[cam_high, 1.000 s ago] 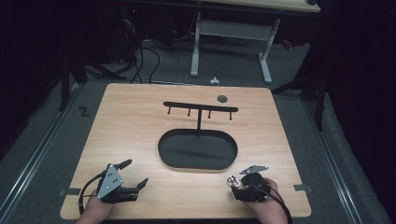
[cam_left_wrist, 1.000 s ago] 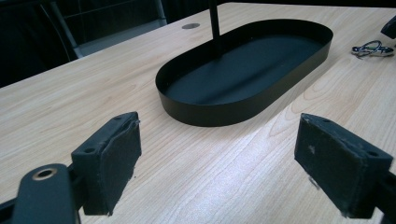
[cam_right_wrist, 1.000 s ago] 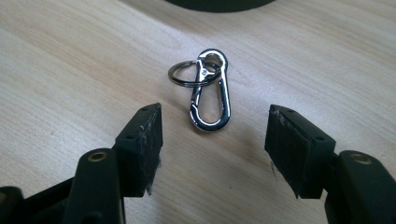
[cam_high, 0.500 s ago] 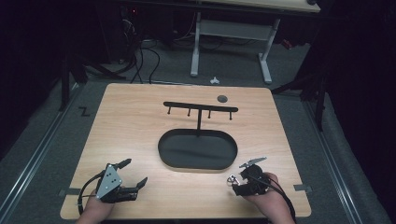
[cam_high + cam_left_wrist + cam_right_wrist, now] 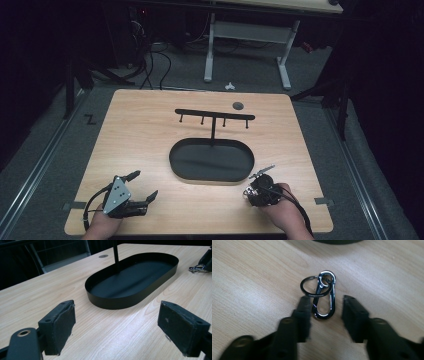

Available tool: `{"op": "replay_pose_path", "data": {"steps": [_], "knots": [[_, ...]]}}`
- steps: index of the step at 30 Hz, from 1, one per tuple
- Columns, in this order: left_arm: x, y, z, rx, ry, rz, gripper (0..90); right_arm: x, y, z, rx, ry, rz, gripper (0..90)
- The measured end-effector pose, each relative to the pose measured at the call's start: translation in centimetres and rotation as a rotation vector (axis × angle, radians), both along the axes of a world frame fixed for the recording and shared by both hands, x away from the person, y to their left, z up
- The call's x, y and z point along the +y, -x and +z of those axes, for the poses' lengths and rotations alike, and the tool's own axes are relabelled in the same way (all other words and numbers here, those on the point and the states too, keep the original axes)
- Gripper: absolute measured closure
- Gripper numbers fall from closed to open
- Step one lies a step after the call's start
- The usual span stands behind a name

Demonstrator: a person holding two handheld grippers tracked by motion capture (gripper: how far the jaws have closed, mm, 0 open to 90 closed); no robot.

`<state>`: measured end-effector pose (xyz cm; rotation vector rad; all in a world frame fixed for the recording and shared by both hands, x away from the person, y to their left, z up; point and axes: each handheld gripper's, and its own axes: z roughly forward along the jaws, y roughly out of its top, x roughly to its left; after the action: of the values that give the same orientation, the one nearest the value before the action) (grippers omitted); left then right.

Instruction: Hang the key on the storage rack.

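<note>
Closing on the carabiner (image 5: 325, 298), the right gripper (image 5: 325, 308) has its jaws down on either side of the clip's lower loop, and they have just been narrowing. One pad (image 5: 303, 307) sits just beside the clip's edge; the other pad (image 5: 352, 311) is apart from it, so there is no squeeze yet and the claw counts as open around the clip. The carabiner lies flat on the table (image 5: 249, 277) with a key ring (image 5: 312, 287) threaded through its top end, just in front of the tray (image 5: 212, 160), near its right end.

In the high view the right gripper (image 5: 260, 186) sits at the table's near right edge, and the left gripper (image 5: 136, 186) rests at the near left with its jaws wide apart and nothing between them; from its own camera the pads (image 5: 61, 326) frame bare wood, with the tray (image 5: 117, 301) beyond.

By my reading the pick-up is the step in hand. Next the jaws need to finish closing squarely across the clip's sides, without pinching only the ring, then lift. A likely goal is the rack (image 5: 215, 116) of hooks standing over the tray, though that is a guess.
</note>
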<state>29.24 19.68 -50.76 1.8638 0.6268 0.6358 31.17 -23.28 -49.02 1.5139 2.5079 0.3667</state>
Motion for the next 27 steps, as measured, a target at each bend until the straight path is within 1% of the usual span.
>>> {"op": "replay_pose_path", "data": {"steps": [2, 8, 10, 12, 13, 14, 15, 21, 22, 23, 27], "knots": [[0.0, -0.1, -0.1, -0.001, -0.003, -0.001, 15.1, 0.0, -0.2, 0.1, -0.005, 0.003, 0.006, 64.2], [0.0, -0.1, 0.0, -0.002, 0.001, -0.006, 15.1, 0.1, -0.7, 0.5, -0.012, -0.021, -0.007, 64.3], [0.0, -0.1, 0.0, -0.003, 0.002, -0.009, 15.1, 0.1, -0.8, 0.5, -0.014, -0.022, -0.007, 64.1], [0.1, -0.1, 0.1, -0.002, 0.006, -0.007, 15.1, 0.3, -0.9, 0.7, -0.012, -0.005, -0.012, 62.4], [0.1, -0.1, 0.1, -0.001, 0.008, -0.006, 15.1, 0.3, -1.1, 0.6, -0.016, -0.001, 0.002, 61.9], [0.1, -0.1, 0.1, 0.000, 0.008, -0.006, 15.1, 0.4, -1.1, 0.6, -0.012, -0.006, -0.010, 61.9], [0.1, -0.1, 0.1, 0.003, 0.008, -0.007, 15.2, 0.4, -1.1, 0.6, -0.010, -0.004, -0.008, 61.9], [0.0, -0.1, 0.0, 0.005, 0.004, -0.005, 15.1, 0.5, -1.1, 0.3, -0.020, -0.021, -0.009, 61.4], [0.1, 0.0, 0.1, 0.004, 0.006, -0.004, 15.1, 0.5, -0.9, 0.2, -0.031, -0.029, -0.010, 61.1], [0.1, 0.0, 0.1, 0.003, 0.008, -0.004, 15.1, 0.4, -0.9, 0.2, -0.032, -0.039, -0.012, 61.1], [0.1, 0.0, 0.1, 0.003, 0.008, 0.002, 15.2, 0.2, -0.9, 0.1, -0.031, -0.049, -0.018, 60.1]]}}
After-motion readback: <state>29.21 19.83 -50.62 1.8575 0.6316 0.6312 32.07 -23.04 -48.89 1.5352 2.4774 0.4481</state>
